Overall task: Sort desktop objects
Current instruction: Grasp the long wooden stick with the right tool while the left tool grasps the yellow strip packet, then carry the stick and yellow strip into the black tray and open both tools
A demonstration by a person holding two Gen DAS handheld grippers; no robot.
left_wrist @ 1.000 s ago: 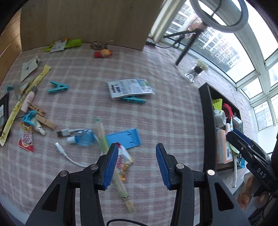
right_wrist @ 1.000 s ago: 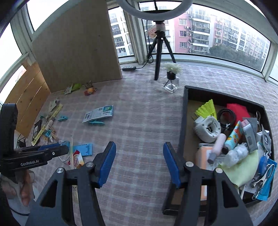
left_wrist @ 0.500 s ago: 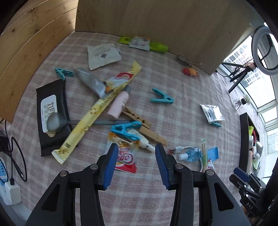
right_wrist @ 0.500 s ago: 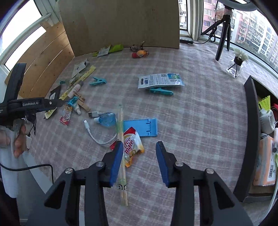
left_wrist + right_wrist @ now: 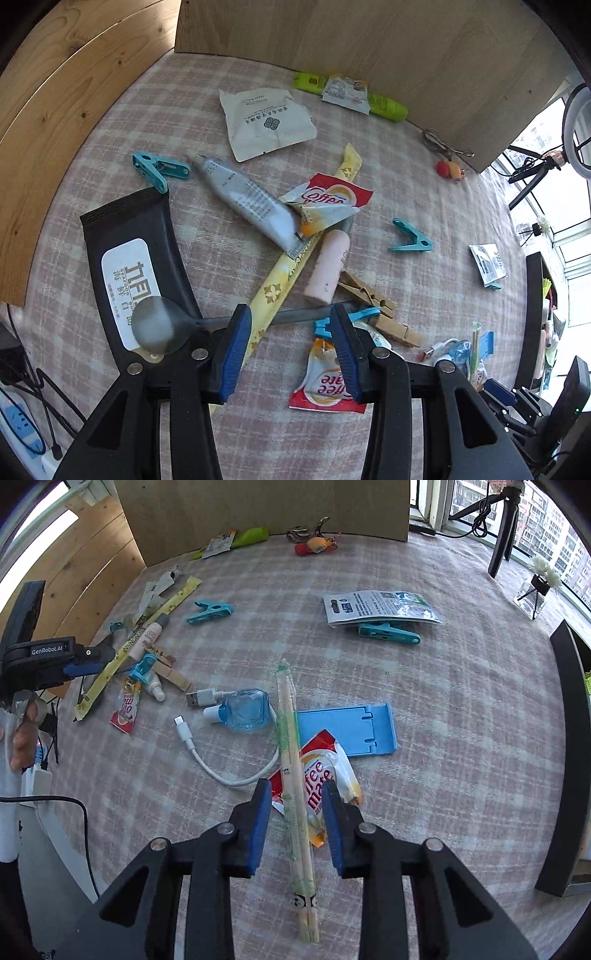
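My left gripper is open, low over a pile on the checked cloth. Between its jaws lie the grey spoon's handle and a long yellow sachet. The spoon's bowl rests on a black wipes pack. A Coffee-mate sachet lies just below the right jaw. My right gripper is open, its jaws on either side of wrapped chopsticks that lie over another Coffee-mate sachet. The left gripper also shows in the right wrist view.
Around the pile lie a grey tube, a pink tube, wooden pegs and teal clips. Near the chopsticks are a blue phone stand, a blue bottle and a white cable. A black tray edge stands right.
My left gripper has swung left from the phone stand area to the pile and dropped low over the spoon handle. My right gripper has come down over the chopsticks and narrowed.
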